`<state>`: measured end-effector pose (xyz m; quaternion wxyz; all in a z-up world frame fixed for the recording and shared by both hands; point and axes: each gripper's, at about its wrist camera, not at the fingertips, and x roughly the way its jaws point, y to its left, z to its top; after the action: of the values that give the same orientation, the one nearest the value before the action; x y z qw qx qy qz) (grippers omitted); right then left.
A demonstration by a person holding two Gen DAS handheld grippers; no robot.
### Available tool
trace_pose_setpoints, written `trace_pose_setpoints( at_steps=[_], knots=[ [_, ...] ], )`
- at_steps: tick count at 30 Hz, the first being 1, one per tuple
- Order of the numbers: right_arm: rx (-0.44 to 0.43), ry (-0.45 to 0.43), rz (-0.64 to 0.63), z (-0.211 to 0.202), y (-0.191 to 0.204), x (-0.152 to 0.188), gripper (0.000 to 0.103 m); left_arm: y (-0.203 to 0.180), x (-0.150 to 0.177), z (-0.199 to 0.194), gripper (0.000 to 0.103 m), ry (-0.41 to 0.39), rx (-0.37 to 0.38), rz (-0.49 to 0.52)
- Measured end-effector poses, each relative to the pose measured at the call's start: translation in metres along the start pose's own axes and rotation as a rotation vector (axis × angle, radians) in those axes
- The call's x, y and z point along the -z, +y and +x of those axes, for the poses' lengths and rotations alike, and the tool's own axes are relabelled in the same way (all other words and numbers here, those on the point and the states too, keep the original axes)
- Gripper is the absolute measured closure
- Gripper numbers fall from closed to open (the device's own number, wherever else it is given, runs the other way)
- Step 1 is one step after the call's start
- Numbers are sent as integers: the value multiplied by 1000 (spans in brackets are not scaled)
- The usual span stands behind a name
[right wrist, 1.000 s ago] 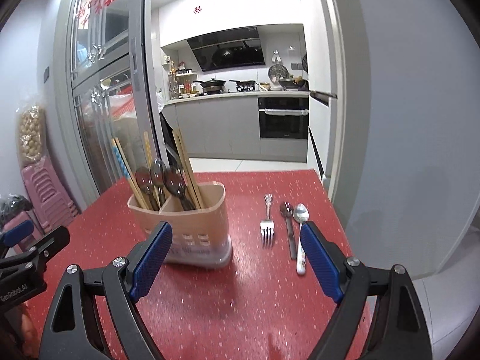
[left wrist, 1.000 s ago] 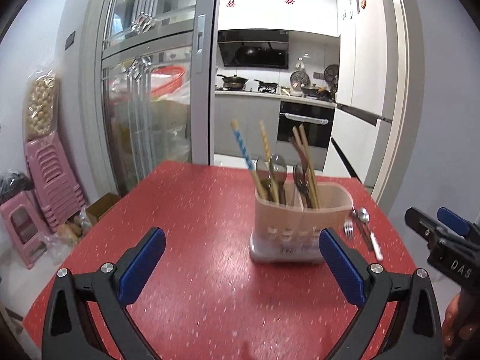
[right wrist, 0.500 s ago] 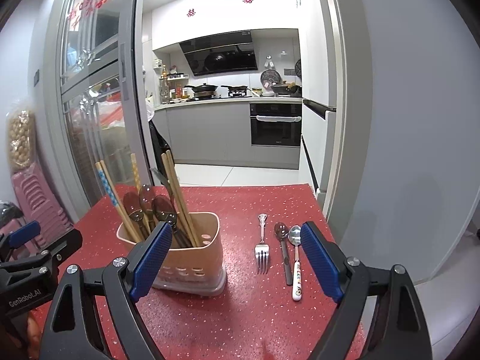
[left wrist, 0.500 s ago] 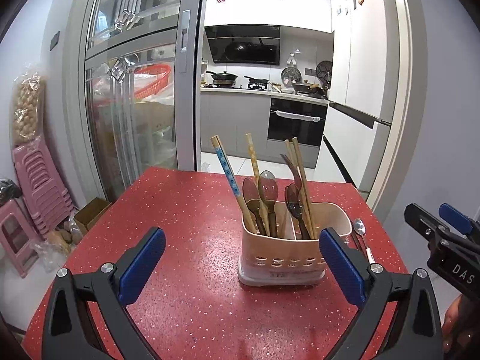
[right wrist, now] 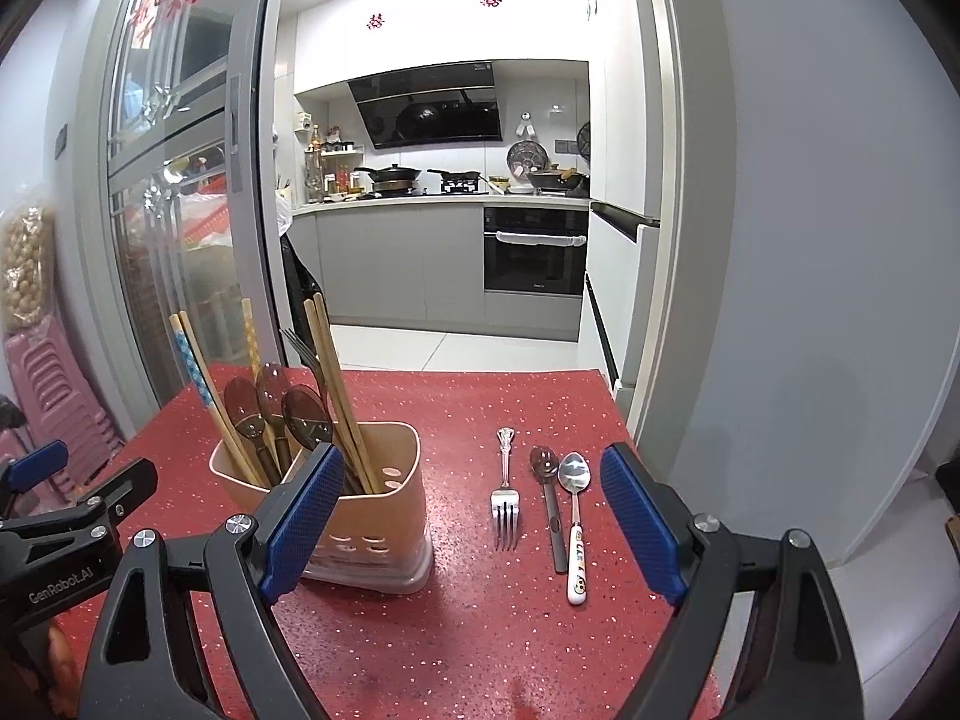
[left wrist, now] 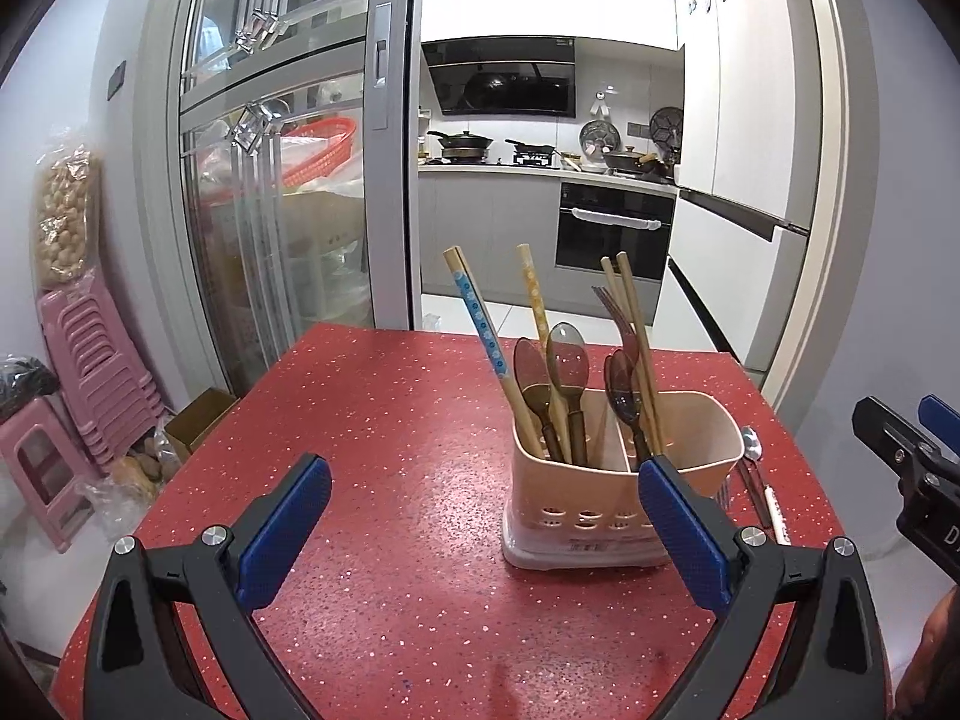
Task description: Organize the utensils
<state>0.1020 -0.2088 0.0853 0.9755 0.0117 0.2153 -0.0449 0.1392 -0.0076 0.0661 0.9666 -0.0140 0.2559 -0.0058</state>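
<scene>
While nothing is being gripped yet, the scene is being read from the left across the red table (right wrist: 456,408). Furthest left, the left gripper (left wrist: 480,531) is being held above bare tabletop with its jaws wide apart and empty. Next, the beige caddy (right wrist: 384,504) is being used to keep chopsticks (right wrist: 336,384) and brown translucent spoons (right wrist: 303,417) upright in its two compartments. Right of it, apart from the caddy, three loose pieces are lying flat side by side, handles running along the table: the fork (right wrist: 506,495), tines toward the camera; the dark spoon (right wrist: 549,498); and the patterned-handle spoon (right wrist: 575,525), the last two nearly touching. Above this row the right gripper (right wrist: 474,525) is being held, jaws spread and empty.

All three are being judged light, stiff and hard, the metal likely slippery against the pads. Since they are lying flat, little is being offered to pinch; the fork is probably best taken across its narrow neck, and the patterned spoon by its thicker handle. The close-lying spoons are being judged at risk of being nudged together.
</scene>
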Motion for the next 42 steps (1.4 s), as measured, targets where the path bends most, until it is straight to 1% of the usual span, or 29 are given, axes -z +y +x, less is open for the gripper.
trace_pose_setpoints(
  at_steps=[5, 14, 20, 24, 30, 35, 42],
  knots=[
    [5, 3, -2, 3, 0, 2, 13, 0, 2, 1, 0, -8, -13, 5],
    [19, 9, -10, 9, 2, 6, 13, 2, 2, 0, 0, -40, -5, -15],
    [44, 21, -24, 17, 5, 9, 13, 1, 5, 8, 0, -19, -10, -18],
    [42, 32, -16, 21, 3, 9, 13, 4, 6, 13, 0, -2, -6, -33],
    [31, 50, 11, 26, 0, 9, 13, 4, 7, 16, 0, -6, -12, -32],
    [30, 44, 4, 26, 2, 9, 13, 4, 8, 13, 0, -19, -13, -25],
    [30, 41, 6, 26, 2, 8, 13, 2, 8, 14, 0, -17, -14, -16]
  ],
)
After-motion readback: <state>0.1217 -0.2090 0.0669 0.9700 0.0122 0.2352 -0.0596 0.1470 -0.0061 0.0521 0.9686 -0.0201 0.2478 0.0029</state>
